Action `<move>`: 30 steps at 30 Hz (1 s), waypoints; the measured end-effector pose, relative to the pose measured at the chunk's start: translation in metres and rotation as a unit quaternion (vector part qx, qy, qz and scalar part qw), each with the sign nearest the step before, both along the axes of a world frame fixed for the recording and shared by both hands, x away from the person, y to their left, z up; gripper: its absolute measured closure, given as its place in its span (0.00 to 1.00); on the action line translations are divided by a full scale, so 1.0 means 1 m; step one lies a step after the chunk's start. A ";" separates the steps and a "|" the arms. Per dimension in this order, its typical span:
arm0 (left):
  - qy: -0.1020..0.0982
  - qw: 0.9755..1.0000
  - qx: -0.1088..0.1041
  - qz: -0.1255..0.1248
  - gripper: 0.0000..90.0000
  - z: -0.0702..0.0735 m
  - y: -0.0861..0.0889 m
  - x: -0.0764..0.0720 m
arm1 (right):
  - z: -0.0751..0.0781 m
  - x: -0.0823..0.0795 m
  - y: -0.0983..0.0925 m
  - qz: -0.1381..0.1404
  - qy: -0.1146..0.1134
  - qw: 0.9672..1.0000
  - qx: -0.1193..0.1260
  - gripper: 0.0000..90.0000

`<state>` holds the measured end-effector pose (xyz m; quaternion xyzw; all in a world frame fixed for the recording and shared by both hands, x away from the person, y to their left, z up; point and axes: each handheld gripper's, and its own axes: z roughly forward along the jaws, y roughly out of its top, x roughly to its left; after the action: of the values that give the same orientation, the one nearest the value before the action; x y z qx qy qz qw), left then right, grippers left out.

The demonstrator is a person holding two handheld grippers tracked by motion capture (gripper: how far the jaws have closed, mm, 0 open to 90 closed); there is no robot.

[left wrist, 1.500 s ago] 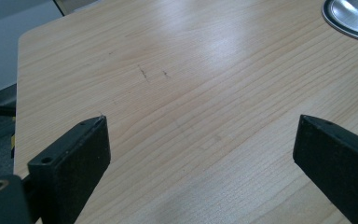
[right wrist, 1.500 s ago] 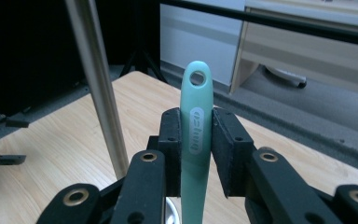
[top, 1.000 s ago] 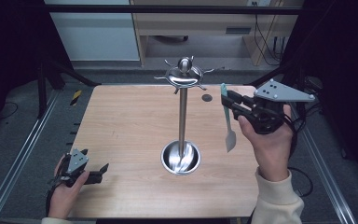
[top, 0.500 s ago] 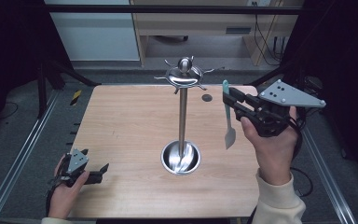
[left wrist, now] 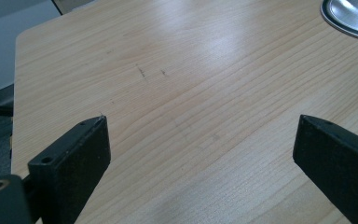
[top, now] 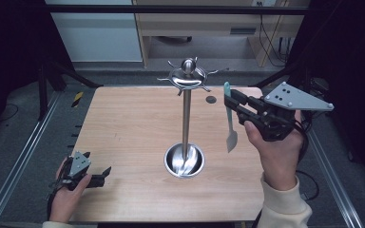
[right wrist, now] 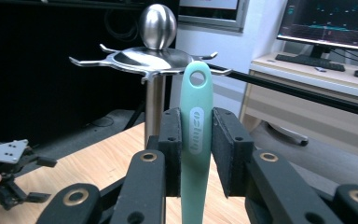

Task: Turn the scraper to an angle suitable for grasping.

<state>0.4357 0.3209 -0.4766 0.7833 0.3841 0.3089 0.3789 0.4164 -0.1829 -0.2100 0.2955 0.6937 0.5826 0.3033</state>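
One steel hook stand [top: 186, 121], one green-handled spatula [top: 229, 118], two tools — left tool [top: 105, 171], right tool [top: 228, 101].

Mint-green spatula [right wrist: 196, 140], grey blade; silver stand [top: 186, 114]; pale wood-grain table [top: 123, 123]; black jaws.

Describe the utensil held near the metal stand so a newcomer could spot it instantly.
Start at the tall steel hook stand mid-table. To its right, the right hand-held gripper clamps a slim spatula hanging upright above the table. Its mint-green handle with a hanging hole sets it apart from the metal around it.
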 end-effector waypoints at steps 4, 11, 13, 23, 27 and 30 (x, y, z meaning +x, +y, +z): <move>0.000 1.000 -0.001 0.001 0.04 0.000 0.001 0.000 | -0.001 0.001 0.003 0.010 0.001 1.000 0.001 0.82; 0.001 1.000 0.000 -0.001 0.04 0.000 0.000 0.000 | -0.002 0.002 0.008 0.024 0.004 1.000 0.000 0.82; 0.001 1.000 0.000 0.000 0.04 0.000 0.000 0.000 | -0.002 0.002 0.009 0.026 0.004 1.000 0.000 0.82; 0.002 1.000 0.000 -0.002 0.04 0.000 0.000 0.000 | -0.003 0.002 0.012 0.049 0.007 0.999 0.006 0.82; 0.002 1.000 0.000 -0.002 0.04 -0.001 0.000 0.000 | -0.004 0.002 0.013 0.050 0.007 0.999 0.003 0.82; 0.003 1.000 0.000 -0.002 0.04 -0.001 -0.001 0.000 | -0.004 0.003 0.015 0.052 0.006 0.999 0.004 0.82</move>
<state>0.4359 0.3202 -0.4773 0.7849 0.3832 0.3058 0.3789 0.4190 -0.1679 -0.2138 0.2639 0.7074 0.5985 0.2678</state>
